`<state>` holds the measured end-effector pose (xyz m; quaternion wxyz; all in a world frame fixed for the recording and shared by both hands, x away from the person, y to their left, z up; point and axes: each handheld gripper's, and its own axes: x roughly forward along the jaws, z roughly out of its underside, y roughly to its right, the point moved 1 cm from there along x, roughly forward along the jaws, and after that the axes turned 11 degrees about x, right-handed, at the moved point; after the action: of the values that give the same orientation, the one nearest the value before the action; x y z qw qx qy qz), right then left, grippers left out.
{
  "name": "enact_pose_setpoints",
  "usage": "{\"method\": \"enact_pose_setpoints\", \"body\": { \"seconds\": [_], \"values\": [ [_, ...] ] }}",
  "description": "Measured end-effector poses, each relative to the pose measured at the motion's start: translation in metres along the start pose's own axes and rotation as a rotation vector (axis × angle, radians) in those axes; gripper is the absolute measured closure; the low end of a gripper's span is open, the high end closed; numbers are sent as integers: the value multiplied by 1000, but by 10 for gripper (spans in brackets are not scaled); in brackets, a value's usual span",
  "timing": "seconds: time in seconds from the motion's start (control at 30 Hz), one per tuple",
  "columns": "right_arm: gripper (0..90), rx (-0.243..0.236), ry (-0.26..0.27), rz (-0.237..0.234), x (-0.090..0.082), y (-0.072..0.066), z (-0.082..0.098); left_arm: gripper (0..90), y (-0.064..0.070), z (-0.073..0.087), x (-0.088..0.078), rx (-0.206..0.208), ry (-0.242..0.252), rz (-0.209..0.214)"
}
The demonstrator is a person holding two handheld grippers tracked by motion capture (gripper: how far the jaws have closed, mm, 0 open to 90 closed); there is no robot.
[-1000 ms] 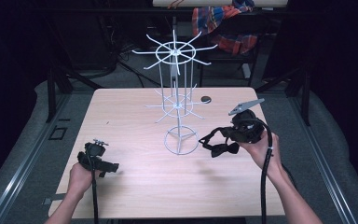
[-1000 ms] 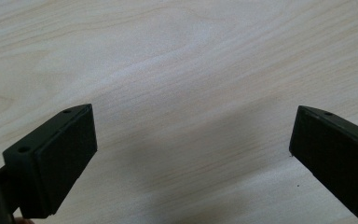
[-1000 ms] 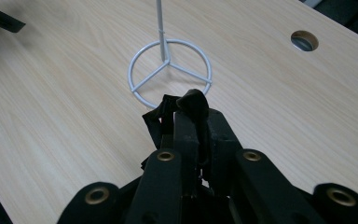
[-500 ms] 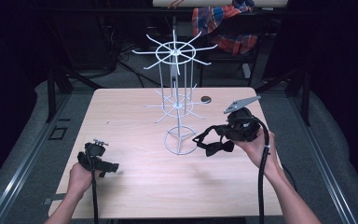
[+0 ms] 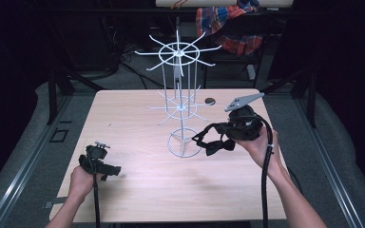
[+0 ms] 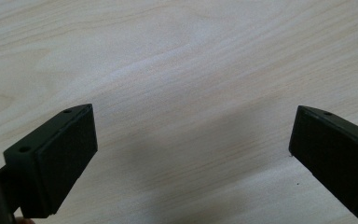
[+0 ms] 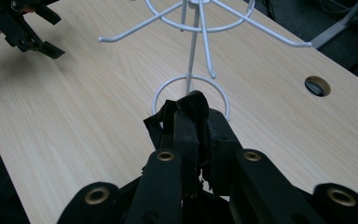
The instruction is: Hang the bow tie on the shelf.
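Right gripper [image 7: 193, 116]: jaws clamped on a black bow tie [image 5: 217, 142], apparently with a strap, held beside the base ring of the white wire display rack [image 5: 179, 102]. Left gripper [image 5: 100, 164]: jaws wide, nothing between, low over the wooden table [image 5: 123, 114]. Step judged: carrying toward a hook; raising is called for next. Since earlier frames, the tie has been shifted slightly toward the rack.
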<state>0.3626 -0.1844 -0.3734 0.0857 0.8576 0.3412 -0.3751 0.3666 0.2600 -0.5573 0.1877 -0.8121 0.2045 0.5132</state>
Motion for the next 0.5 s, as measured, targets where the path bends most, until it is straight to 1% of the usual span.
{"method": "enact_pose_setpoints", "body": {
  "seconds": [0.2, 0.23, 0.37, 0.5],
  "values": [
    [848, -16, 16, -13, 0, -1, -6, 9, 0, 0, 0, -1, 0, -1],
    [847, -26, 24, -19, -1, -1, -8, 10, -1, 0, 0, 0, 1, -1],
    [848, -27, 27, -24, 0, -1, -10, 10, 0, 1, 0, -1, 1, 1],
    [848, -34, 31, -17, 1, 1, -15, 10, 0, 0, 0, 1, 2, -1]
  ]
}}
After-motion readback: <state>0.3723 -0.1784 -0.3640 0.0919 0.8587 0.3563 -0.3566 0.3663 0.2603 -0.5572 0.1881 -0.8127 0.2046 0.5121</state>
